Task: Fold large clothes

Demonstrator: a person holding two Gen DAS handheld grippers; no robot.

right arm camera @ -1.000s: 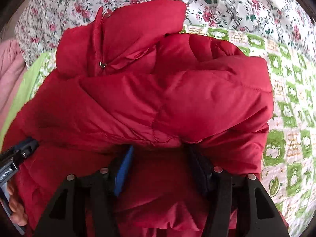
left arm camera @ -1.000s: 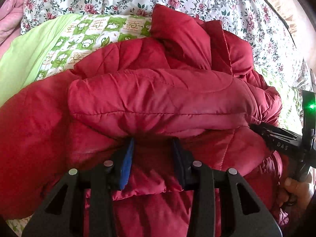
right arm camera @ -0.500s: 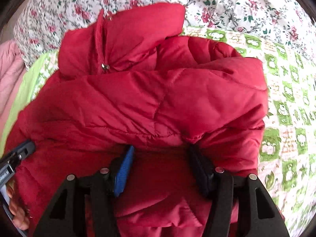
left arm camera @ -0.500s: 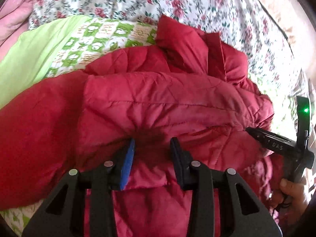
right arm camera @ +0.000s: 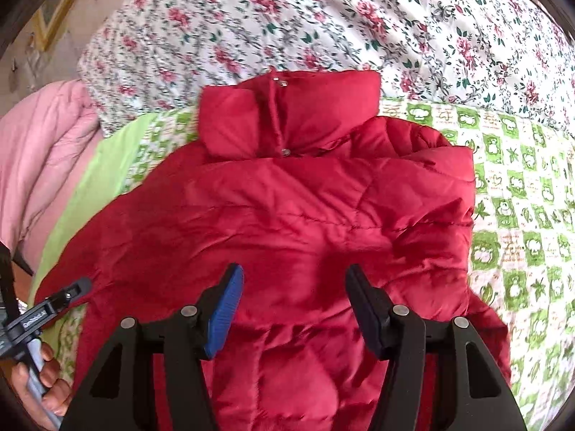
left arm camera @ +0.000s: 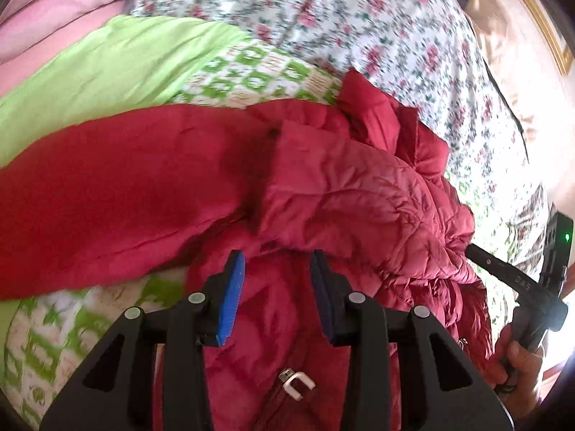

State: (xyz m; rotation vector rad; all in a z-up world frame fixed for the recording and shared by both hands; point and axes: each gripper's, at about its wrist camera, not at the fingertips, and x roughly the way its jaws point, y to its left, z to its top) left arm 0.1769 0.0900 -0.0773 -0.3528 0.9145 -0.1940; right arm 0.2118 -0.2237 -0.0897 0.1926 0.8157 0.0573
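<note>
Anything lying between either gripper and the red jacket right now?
Nothing visible. The left gripper and the right gripper both stand open directly over the red jacket, padded fabric filling the gap between each pair of fingers. Only the green patterned quilt and the floral sheet surround it.

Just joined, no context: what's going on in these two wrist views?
A person is folding a red puffer jacket on a bed, with a handheld tool in each hand. The jacket lies on a green patterned quilt over a floral sheet, collar at the far end. Both the left tool and right tool have their jaws apart over the fabric, gripping nothing. A fold lies across the jacket's body.
</note>
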